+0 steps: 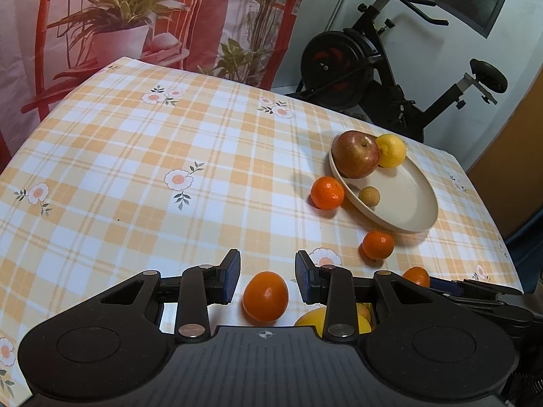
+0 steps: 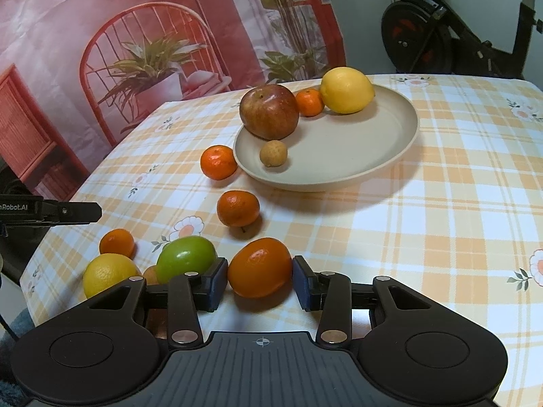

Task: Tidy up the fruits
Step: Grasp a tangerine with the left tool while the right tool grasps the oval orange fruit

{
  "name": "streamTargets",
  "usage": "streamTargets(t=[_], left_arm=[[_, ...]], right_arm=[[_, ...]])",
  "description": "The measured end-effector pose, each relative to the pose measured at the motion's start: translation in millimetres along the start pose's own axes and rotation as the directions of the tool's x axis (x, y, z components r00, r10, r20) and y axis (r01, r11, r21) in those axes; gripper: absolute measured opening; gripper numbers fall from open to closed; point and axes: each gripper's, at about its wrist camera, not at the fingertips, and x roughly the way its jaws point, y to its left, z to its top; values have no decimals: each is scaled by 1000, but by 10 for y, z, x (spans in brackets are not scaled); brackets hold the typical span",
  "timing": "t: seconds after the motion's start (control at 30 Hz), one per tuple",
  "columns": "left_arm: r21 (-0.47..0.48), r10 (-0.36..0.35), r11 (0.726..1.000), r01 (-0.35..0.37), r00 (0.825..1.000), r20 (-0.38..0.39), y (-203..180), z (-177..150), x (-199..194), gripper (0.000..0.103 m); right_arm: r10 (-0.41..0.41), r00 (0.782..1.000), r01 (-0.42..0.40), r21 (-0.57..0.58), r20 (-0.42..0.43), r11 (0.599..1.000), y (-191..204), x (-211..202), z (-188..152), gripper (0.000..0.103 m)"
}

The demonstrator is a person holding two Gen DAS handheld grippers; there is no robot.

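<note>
A beige plate (image 2: pixel 373 156) holds a red apple (image 2: pixel 269 111), a lemon (image 2: pixel 346 90), a small orange (image 2: pixel 309 102) and a small tan fruit (image 2: pixel 273 153). My right gripper (image 2: pixel 259 279) is open, its pads on either side of a large orange (image 2: pixel 259 267) on the cloth. A green apple (image 2: pixel 186 258), a lemon (image 2: pixel 108 273) and small oranges (image 2: pixel 237 208) lie loose nearby. My left gripper (image 1: pixel 268 279) is open around an orange (image 1: pixel 265 295) that rests on the table. The plate (image 1: pixel 407 200) shows right of it.
The table has an orange plaid floral cloth (image 2: pixel 458 203). An exercise bike (image 1: pixel 390 68) stands behind the table. A printed backdrop (image 2: pixel 135 51) hangs at the far edge. The left gripper's body (image 2: pixel 51 212) shows at the left edge of the right wrist view.
</note>
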Motion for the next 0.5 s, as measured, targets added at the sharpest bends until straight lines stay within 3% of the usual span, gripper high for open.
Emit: streamTargets(t=[0.5], left_arm=[[-16,2,1000,-3,1000,-28,33,-26,52,38]], right_arm=[[-3,1000,2,8,8,1000,-27,-36,-16,38]])
